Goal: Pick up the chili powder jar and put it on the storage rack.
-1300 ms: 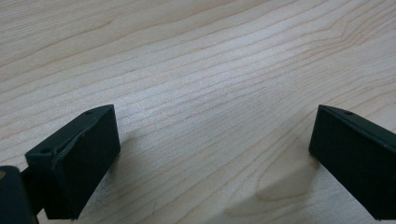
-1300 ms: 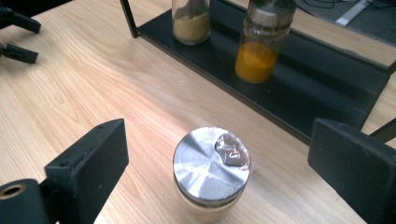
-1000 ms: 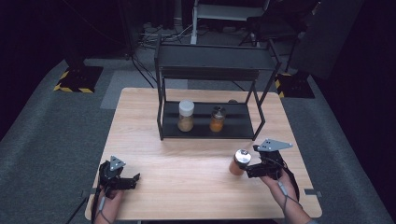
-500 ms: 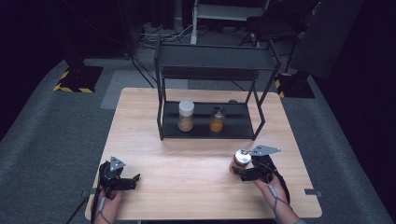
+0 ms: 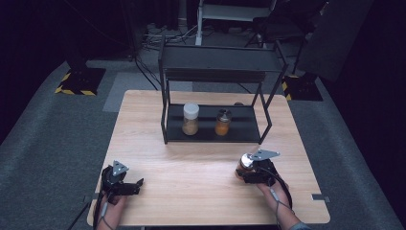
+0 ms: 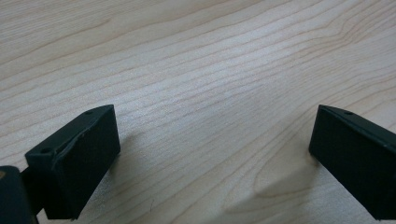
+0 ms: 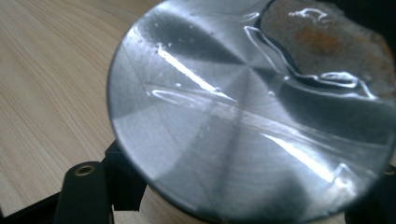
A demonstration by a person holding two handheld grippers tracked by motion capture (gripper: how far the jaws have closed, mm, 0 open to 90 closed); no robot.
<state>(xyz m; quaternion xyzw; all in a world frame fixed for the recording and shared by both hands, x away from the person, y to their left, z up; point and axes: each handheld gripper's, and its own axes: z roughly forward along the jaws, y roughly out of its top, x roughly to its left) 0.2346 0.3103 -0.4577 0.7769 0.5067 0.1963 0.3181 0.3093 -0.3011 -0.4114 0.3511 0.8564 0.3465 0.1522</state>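
From the high view, the right gripper [image 5: 245, 171] sits low on the table [image 5: 191, 163], near its right front edge, with its jaws just closed around a small jar [image 5: 245, 163] with a shiny lid. The left gripper [image 5: 125, 184] rests well apart at the front left, jaws spread and holding nothing. Two more jars, a white-lidded jar [image 5: 190, 119] and a small orange jar [image 5: 222, 122], stand on the lower shelf of the black rack [image 5: 215, 62].

In the left gripper view, its jaws stand wide over bare wood.

In the right gripper view, the lid [image 7: 247, 112] looms close (smeared with clear liquid), with a rusty patch at top right. The grip lies under the lid and is hidden, so I cannot judge how squarely the pads sit. I'd guess a wet, smooth jar could slip or tilt when lifted, and might knock the rack's frame going in.
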